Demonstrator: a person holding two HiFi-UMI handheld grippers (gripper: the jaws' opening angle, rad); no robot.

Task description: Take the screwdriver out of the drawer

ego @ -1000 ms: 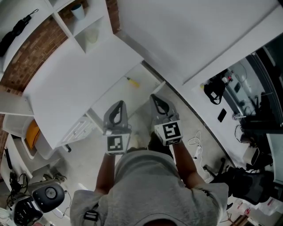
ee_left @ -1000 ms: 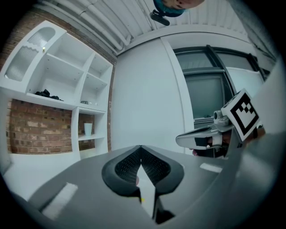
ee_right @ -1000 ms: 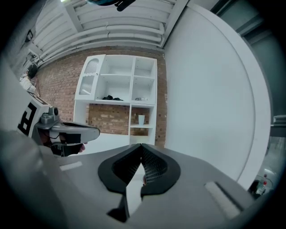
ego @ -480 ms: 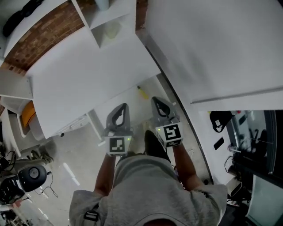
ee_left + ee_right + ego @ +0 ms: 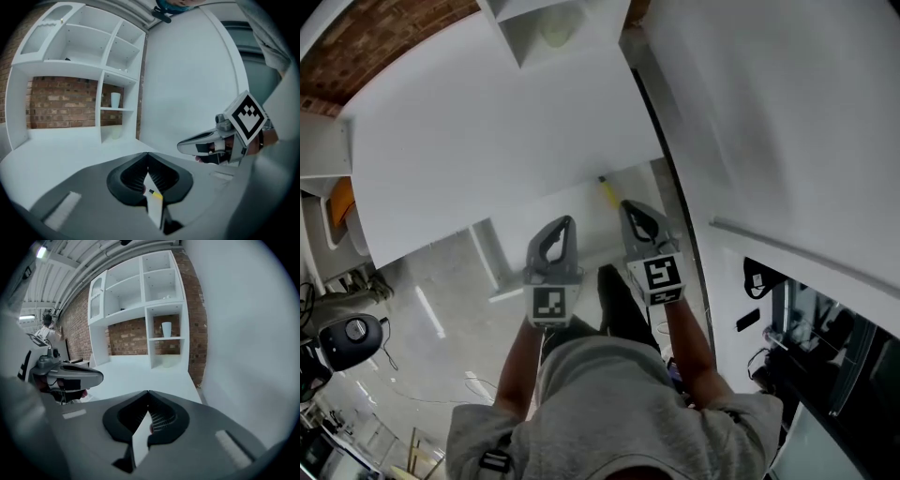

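While the person holds both tools out side by side below the edge of the white desk top (image 5: pixel 487 131), the screwdriver (image 5: pixel 606 188) lies in the open drawer (image 5: pixel 586 202) under that edge. It is a short, slim stick, bright yellow along most of what shows, with a dark end. From the head view it sits on the pale drawer bottom close to the desk top's edge, just beyond the tip of the right gripper (image 5: pixel 626 204) and not touching it. The left gripper (image 5: pixel 567 222) is a little further to the side of it, also apart.

Seen from the left gripper view, that tool's jaws meet at their tips with nothing held; through the narrow slot lower down between them, a bit of the yellow shaft and its black end shows against the white drawer. The right gripper view shows its jaws pressed together as well, empty, with only white surface in the slot. Behind the desk stands a white shelf unit (image 5: pixel 140 310) against a brick wall (image 5: pixel 131 341), a pale cup (image 5: pixel 167 328) in one compartment.
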